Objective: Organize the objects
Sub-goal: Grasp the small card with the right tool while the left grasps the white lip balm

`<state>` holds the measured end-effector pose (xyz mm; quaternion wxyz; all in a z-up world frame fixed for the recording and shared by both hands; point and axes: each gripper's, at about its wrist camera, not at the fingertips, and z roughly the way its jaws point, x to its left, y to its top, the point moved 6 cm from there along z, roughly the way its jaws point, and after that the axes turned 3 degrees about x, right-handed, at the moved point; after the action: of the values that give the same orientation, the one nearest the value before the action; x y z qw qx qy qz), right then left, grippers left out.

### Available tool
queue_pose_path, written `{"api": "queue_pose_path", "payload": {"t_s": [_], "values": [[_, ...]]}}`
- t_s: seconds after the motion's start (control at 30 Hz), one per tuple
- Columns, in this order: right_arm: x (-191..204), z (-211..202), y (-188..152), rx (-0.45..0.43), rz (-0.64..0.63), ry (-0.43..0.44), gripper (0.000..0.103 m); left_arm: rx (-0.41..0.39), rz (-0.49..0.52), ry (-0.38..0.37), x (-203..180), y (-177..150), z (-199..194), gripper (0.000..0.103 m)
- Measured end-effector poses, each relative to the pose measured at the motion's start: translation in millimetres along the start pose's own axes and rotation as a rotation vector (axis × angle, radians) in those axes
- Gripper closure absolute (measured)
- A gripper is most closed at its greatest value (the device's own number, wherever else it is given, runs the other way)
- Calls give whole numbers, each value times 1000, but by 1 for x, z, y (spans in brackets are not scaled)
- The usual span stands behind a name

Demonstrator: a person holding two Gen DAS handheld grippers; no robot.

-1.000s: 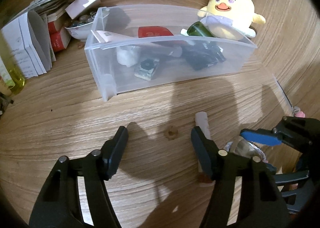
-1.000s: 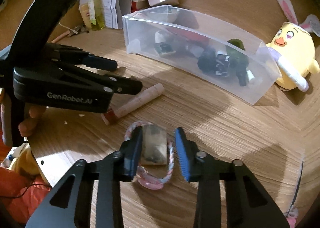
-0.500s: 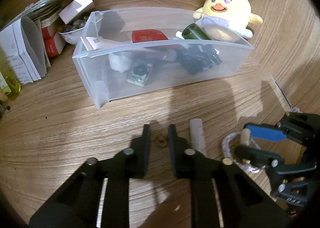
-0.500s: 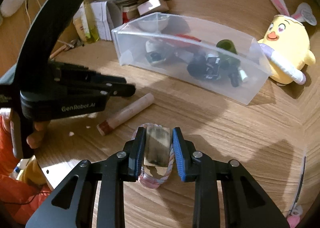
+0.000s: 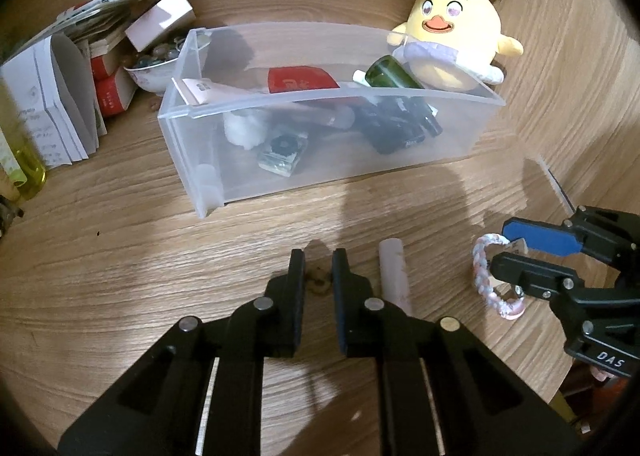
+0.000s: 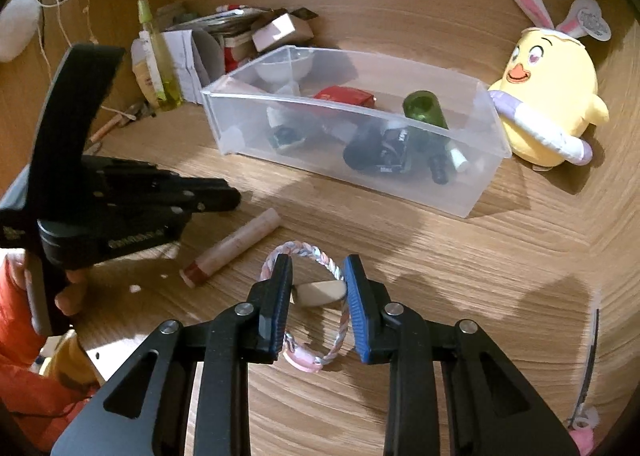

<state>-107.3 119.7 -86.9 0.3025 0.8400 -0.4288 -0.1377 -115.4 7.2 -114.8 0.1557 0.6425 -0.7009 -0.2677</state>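
My left gripper [image 5: 317, 276] is shut on a small brown bead-like piece [image 5: 318, 280] low over the wooden table. My right gripper [image 6: 317, 284] is shut on a pink-and-white braided bracelet [image 6: 312, 256] with a pale tag [image 6: 320, 293], lifted off the table; it also shows in the left wrist view [image 5: 486, 276]. A pale tube with a red cap [image 6: 232, 247] lies on the table between the grippers. A clear plastic bin [image 5: 320, 168] behind holds a green bottle [image 5: 394, 74], a red box [image 5: 300, 79], dark items and a small camera module [image 5: 282, 150].
A yellow plush chick with bunny ears [image 5: 454, 44] sits behind the bin's right end. Papers, boxes, a bowl of marbles [image 5: 154, 58] and a yellow-green bottle [image 6: 160, 56] crowd the back left. A hair clip [image 6: 586, 376] lies at the far right.
My left gripper closed from wide open onto the small brown piece. My right gripper closed on the bracelet and lifted it off the table.
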Motion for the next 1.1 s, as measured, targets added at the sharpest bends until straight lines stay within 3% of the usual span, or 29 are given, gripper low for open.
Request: {"api": "queue_pose_path", "payload": {"t_s": [0.43, 0.73, 1.1], "values": [[-20, -8, -5, 5, 55, -22, 77, -21, -31, -6, 5, 0, -6, 91], [-19, -13, -17, 21, 57, -12, 70, -29, -51, -6, 10, -6, -14, 91], [-12, 3, -28, 57, 36, -25, 70, -125, 1, 23, -2, -8, -57, 91]]}}
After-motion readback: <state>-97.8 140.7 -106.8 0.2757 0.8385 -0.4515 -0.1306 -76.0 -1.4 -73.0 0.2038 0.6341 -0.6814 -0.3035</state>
